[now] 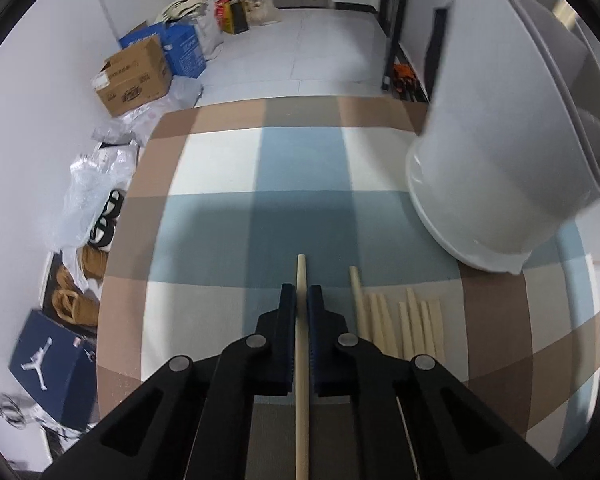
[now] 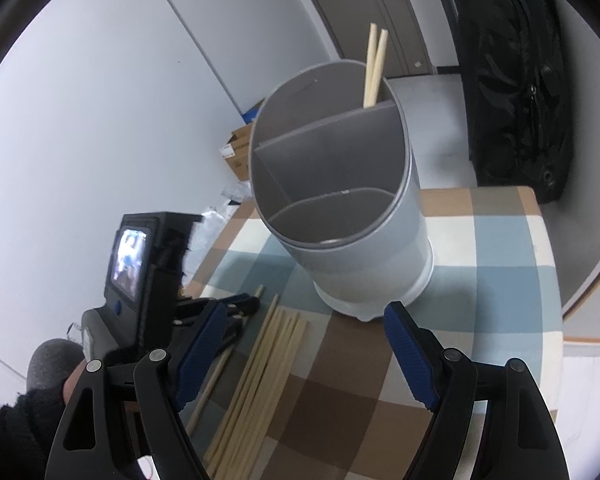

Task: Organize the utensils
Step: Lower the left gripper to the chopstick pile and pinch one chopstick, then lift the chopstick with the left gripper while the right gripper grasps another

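A single chopstick [image 1: 302, 344] lies clamped between the nearly closed jaws of the left gripper [image 1: 302, 300], its tip poking out ahead of them and its rear end cut off by the frame. Just right of those jaws rests the chopstick pile [image 1: 404, 328], partly hidden behind the gripper's linkage. The right gripper [image 2: 306, 356] is spread wide and holds nothing; ahead of its jaws stands the grey divided holder [image 2: 340, 208], with two chopsticks [image 2: 374, 68] in its far compartment, their lower ends hidden by the divider.
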Demonstrator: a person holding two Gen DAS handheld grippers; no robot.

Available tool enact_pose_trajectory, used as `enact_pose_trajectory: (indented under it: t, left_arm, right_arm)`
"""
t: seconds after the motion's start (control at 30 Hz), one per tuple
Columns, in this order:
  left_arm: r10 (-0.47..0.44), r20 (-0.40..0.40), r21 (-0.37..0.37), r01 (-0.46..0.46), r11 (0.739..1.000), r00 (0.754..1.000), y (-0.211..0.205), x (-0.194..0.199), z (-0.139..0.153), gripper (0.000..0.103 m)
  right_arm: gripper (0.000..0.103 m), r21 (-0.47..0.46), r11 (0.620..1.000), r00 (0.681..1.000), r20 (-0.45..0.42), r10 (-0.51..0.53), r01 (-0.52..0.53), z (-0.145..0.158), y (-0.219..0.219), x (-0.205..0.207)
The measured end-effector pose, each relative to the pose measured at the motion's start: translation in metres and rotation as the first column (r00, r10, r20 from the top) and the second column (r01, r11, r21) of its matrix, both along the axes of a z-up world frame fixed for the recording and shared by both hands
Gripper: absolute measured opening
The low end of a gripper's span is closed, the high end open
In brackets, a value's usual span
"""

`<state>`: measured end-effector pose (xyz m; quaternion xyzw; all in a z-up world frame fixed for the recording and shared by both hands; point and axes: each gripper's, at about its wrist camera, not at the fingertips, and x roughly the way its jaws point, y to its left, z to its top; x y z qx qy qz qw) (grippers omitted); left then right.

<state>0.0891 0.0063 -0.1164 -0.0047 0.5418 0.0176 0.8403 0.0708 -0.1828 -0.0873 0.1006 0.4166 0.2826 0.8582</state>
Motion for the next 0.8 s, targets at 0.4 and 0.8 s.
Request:
enact_pose_trajectory:
  t: [0.4,0.8]
  left_arm:
    - [0.145,0.181,-0.156,-0.118,0.981,0.973,0.044,-0.021,0.031,0.002]
    - [0.205,0.194,-0.293,-0.143,0.945,0.959,0.079,-0.027,0.042,0.002]
  right_arm:
    - [0.059,-0.058,0.996,0.994,-0.085,0.067,-0.072,-0.023,0.025,-0.006]
    - [0.042,-0.154,0.976,0.984,-0.112,0.141,-0.157,-0.027,0.097,0.011]
